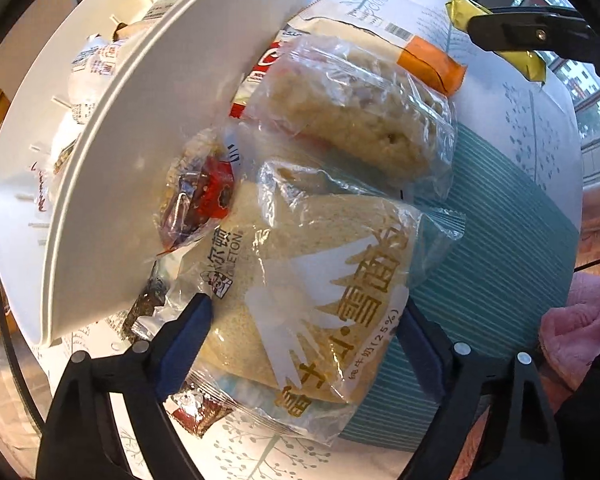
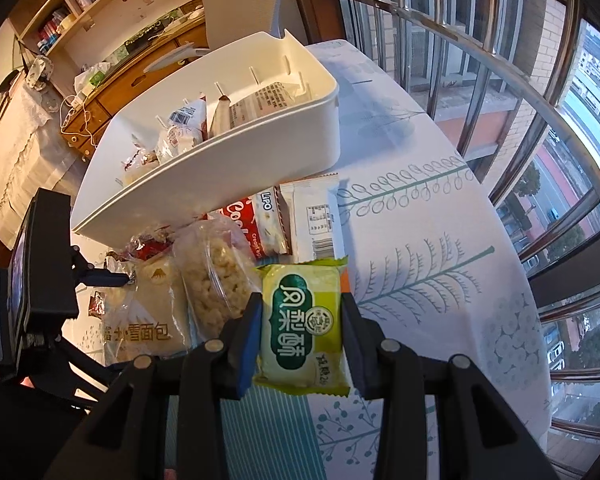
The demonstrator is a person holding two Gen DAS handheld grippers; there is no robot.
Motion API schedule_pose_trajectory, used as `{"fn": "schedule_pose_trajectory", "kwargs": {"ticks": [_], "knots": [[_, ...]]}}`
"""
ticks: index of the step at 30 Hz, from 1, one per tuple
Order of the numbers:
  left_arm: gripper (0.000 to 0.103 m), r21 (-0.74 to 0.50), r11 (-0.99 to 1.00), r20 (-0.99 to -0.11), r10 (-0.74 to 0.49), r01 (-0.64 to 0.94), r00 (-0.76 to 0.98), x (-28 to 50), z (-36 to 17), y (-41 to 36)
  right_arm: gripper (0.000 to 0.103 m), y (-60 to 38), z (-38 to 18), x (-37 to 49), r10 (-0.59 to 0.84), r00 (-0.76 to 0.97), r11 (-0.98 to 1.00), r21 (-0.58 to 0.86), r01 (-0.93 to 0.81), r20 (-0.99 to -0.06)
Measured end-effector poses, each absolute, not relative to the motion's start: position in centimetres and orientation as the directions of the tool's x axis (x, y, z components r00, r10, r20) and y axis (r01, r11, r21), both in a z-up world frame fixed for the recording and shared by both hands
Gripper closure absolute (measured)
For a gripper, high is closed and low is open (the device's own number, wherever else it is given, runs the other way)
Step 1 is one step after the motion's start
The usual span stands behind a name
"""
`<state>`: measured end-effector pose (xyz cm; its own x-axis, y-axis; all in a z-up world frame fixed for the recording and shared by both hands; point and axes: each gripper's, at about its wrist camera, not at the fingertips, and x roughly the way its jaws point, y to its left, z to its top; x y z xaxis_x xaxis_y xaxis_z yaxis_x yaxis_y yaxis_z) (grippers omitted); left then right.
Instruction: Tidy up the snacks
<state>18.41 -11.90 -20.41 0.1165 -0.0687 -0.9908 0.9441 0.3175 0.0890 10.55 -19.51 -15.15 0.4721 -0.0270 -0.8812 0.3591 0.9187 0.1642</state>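
Note:
My right gripper (image 2: 302,320) is shut on a yellow-green pastry packet (image 2: 303,332) and holds it above the table; it also shows in the left wrist view (image 1: 496,36), top right. My left gripper (image 1: 304,344) is open, its fingers on either side of a bread bag with gold lettering (image 1: 324,280) lying on the table. Behind that lie a clear bag of puffed-rice cake (image 1: 364,120), a red-wrapped snack (image 1: 204,200), a red cookie pack (image 2: 252,220) and a white packet (image 2: 316,216). A white bin (image 2: 220,160) holds several packets.
An orange packet (image 1: 432,64) lies beyond the rice cake. A small dark-red packet (image 1: 200,408) lies under the left finger. The round table has a leaf-print cloth (image 2: 420,280) and a teal striped mat (image 1: 480,280). Windows stand to the right, a wooden shelf and dresser to the left.

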Motion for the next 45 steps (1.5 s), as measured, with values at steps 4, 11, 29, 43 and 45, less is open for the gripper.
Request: {"fn": "schedule_pose_trajectory", "kwargs": {"ticks": [4, 11, 29, 43, 45], "knots": [[0.026, 0.089, 0.341, -0.989, -0.079, 0.936, 0.122, 18.6, -19.0, -11.7, 0.066, -19.7, -14.5, 10.6, -0.021, 0.483, 0.925, 0.167, 0.343, -0.875], [0.032, 0.060, 0.417, -0.993, -0.066, 0.907, 0.096, 17.8, -17.4, -11.2, 0.066, -20.1, -13.1, 10.8, -0.007, 0.498, 0.935, 0.171, 0.311, -0.867], [0.094, -0.090, 0.628, -0.987, -0.160, 0.773, 0.014, 18.7, -10.4, -8.4, 0.065, -20.5, -8.7, 13.2, 0.061, 0.550, 0.973, 0.172, 0.153, -0.833], [0.081, -0.117, 0.701, -0.986, -0.165, 0.703, 0.000, 19.4, -11.5, -5.7, 0.065, -20.1, -6.4, 18.0, 0.113, 0.592, 0.981, 0.183, 0.060, -0.798], [0.078, -0.120, 0.715, -0.986, -0.166, 0.689, 0.000, 19.4, -11.7, -5.4, 0.065, -20.2, -6.4, 19.4, 0.121, 0.599, 0.981, 0.188, 0.052, -0.792]]}}
